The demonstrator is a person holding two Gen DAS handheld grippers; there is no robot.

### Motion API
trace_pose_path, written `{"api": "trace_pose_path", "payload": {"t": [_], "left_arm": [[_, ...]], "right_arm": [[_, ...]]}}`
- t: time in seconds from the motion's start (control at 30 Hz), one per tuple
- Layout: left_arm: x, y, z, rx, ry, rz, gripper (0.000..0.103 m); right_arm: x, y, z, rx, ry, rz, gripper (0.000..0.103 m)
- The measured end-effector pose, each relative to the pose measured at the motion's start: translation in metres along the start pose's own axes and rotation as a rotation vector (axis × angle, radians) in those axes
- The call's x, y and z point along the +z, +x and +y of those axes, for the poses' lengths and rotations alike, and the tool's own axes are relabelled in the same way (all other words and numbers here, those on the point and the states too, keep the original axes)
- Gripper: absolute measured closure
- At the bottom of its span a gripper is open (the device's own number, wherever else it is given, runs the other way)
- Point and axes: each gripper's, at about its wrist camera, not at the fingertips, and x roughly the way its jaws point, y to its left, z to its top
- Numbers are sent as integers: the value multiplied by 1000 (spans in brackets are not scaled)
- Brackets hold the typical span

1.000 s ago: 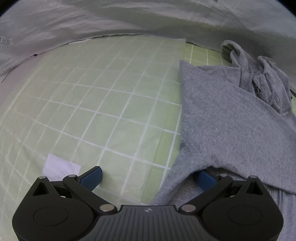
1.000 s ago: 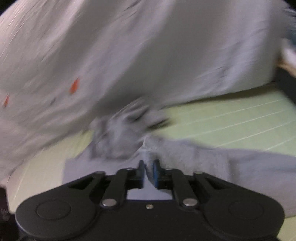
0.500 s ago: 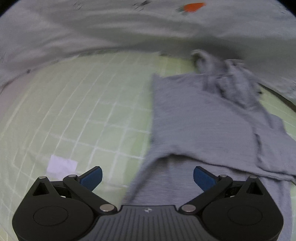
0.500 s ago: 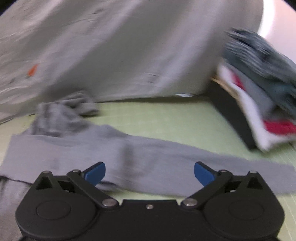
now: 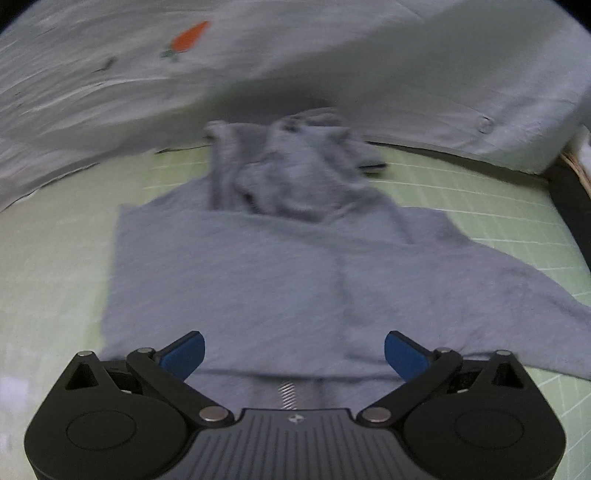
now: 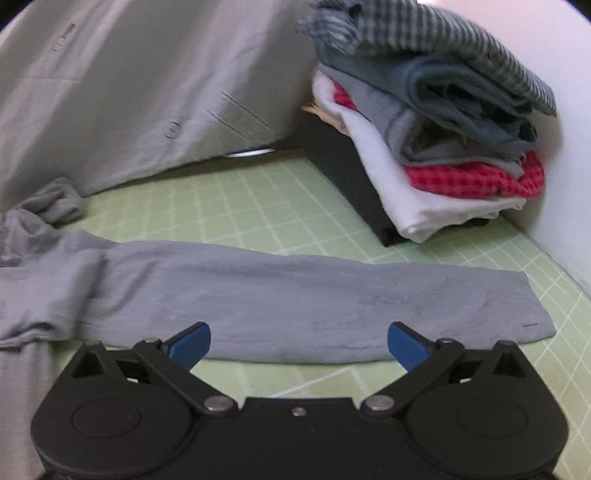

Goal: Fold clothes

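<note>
We have the grey hoodie point(image 5: 280, 266) flat on the green grid mat point(image 5: 55, 258), hood point(image 5: 295, 173) bunched at the far end against the pale sheet point(image 5: 332, 55) with the carrot print point(image 5: 190, 35).

Left gripper point(image 5: 294, 354) hangs over the near part of the body. Its jaws have just been closing a little but stand wide apart, nothing between the blue pads point(image 5: 183, 354), no cloth pinched. The zipper point(image 5: 288, 395) shows just below them.

Right gripper point(image 6: 298, 345) is released, jaws spread wide, nothing held. It hovers at the near edge of the sleeve point(image 6: 314, 299), which lies stretched out straight across the mat point(image 6: 258, 199), cuff point(image 6: 524, 306) to the right.

Behind the sleeve, well apart from it, a stack of folded clothes point(image 6: 443, 129) sits on a black box point(image 6: 347, 173). The left view is motion-blurred.
</note>
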Motion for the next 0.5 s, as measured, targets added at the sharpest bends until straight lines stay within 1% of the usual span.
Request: {"api": "trace_pose_path", "payload": {"t": [0.03,0.07,0.1,0.17,0.23,0.33,0.37,0.4,0.43,0.47,0.5], "left_arm": [[2,5,-6,-15,10,4,13],[4,9,-11,-31,19,9,23],[6,14,-15,-47,27,17,31],[9,25,-23,-66,41,39,32],[11,34,-28,-65,52,54,33],[12,43,-30,-90,66,78,33],[11,45,-30,-100,67,81,36],[10,46,-29,-110,69,84,43],[9,48,-29,-120,71,88,47],[8,48,-29,-121,72,82,59],[8,46,-29,-120,75,74,81]], "right_arm": [[1,7,-4,-7,1,8,0],[2,14,-7,-16,5,18,0],[2,20,-11,-24,10,28,0],[2,32,-16,-33,27,51,0],[0,39,-19,-35,43,64,0],[-4,46,-20,-43,60,75,0],[-6,46,-19,-47,61,71,0],[-7,45,-18,-50,61,64,0],[-8,45,-18,-54,60,59,0],[-9,45,-17,-55,63,55,0],[-9,45,-17,-57,65,51,0]]}}
